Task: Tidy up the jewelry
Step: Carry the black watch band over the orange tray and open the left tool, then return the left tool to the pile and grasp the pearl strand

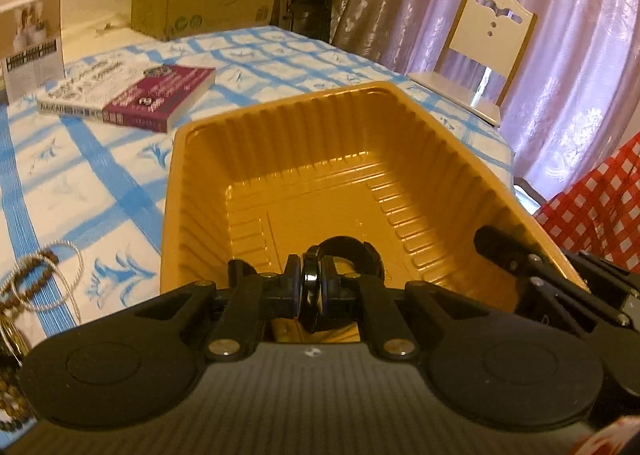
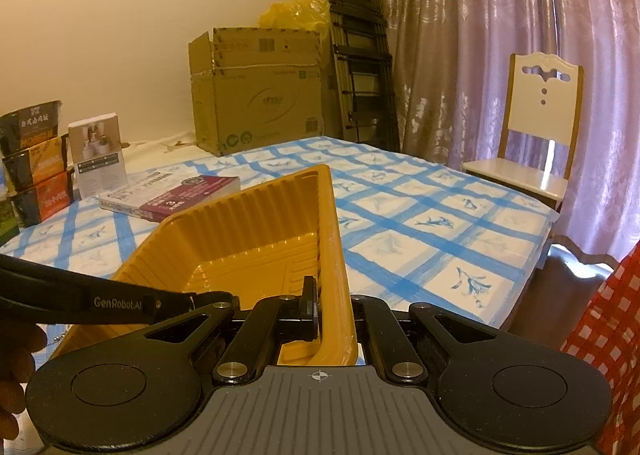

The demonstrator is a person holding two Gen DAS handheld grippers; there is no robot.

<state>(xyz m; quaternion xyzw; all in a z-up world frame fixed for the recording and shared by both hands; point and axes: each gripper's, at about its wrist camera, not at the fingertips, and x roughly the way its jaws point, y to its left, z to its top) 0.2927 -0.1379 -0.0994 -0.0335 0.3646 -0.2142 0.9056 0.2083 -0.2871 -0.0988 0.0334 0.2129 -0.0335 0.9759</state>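
An orange ribbed plastic tray [image 1: 280, 143] stands on the blue-checked tablecloth. My left gripper [image 1: 311, 291] is shut on a black bangle [image 1: 344, 255] and holds it over the tray's near inside. My right gripper [image 2: 326, 311] is shut on the tray's right wall [image 2: 332, 239]; it also shows at the right in the left wrist view [image 1: 516, 255]. The left gripper's arm [image 2: 80, 299] reaches into the tray from the left in the right wrist view. Brown bead strands and a silver cord [image 1: 44, 279] lie on the cloth left of the tray.
Books [image 1: 132, 95] lie beyond the tray on the left, a small upright card [image 2: 98, 153] and stacked boxes [image 2: 36, 171] behind them. A cardboard box [image 2: 260, 91] and a folded ladder [image 2: 360, 43] stand at the back, a white chair [image 2: 536, 123] at the right. Red-checked cloth [image 1: 600, 207] lies at right.
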